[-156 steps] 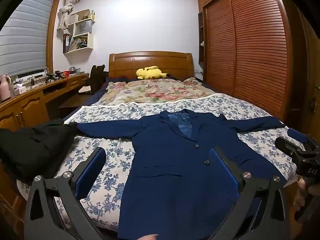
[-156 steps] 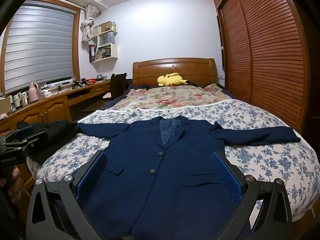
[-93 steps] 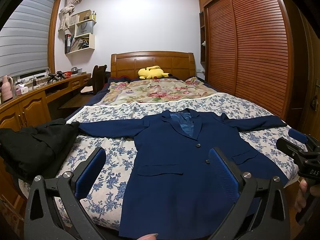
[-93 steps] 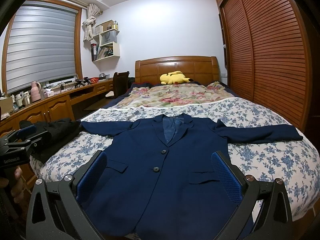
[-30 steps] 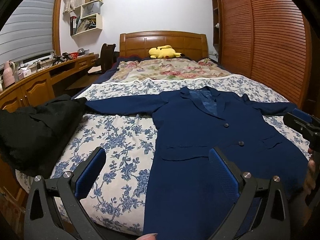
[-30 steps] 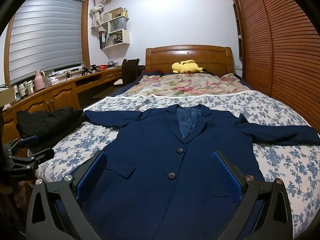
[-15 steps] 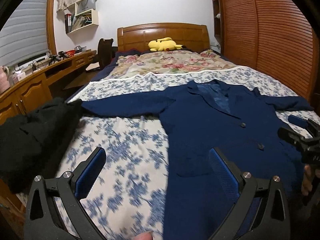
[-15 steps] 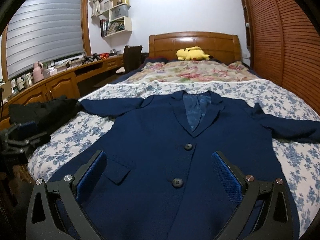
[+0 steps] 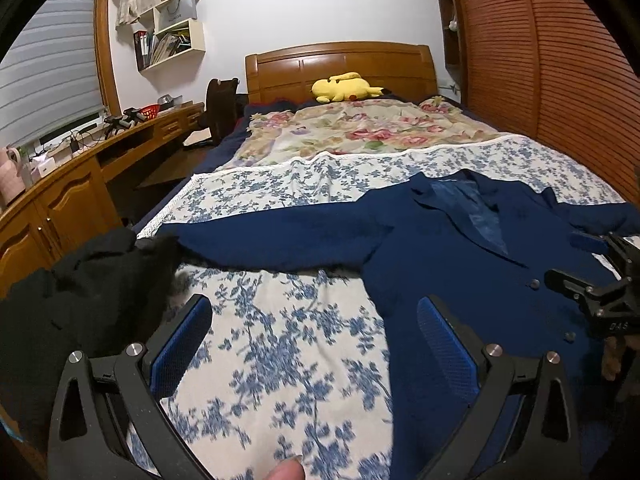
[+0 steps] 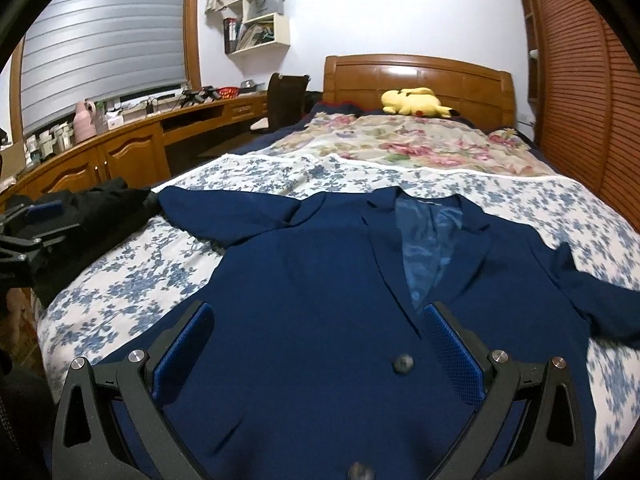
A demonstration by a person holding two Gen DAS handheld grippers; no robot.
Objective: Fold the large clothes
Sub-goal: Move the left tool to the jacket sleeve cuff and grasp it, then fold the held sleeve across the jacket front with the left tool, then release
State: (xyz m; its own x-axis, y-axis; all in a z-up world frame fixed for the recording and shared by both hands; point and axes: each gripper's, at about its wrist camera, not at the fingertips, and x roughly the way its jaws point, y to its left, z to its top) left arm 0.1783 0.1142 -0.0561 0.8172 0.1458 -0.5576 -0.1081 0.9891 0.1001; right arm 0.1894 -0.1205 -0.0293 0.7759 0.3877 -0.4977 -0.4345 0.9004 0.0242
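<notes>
A bed (image 9: 280, 344) with a blue-flowered cotton cover carries the navy woven blazer (image 10: 320, 280), spread flat, sleeves out. The right gripper (image 10: 316, 344) hangs over its chest, fingers wide apart. The left gripper (image 9: 314, 344), also spread empty, has the blazer's edge under its right finger (image 9: 448, 344).

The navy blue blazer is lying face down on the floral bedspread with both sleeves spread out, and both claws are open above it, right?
Not quite: the navy blue blazer lies face up. The right wrist view shows its lapels, shiny blue lining and front buttons. The rest holds: sleeves spread on the floral bedspread, left claw and right claw open.
</notes>
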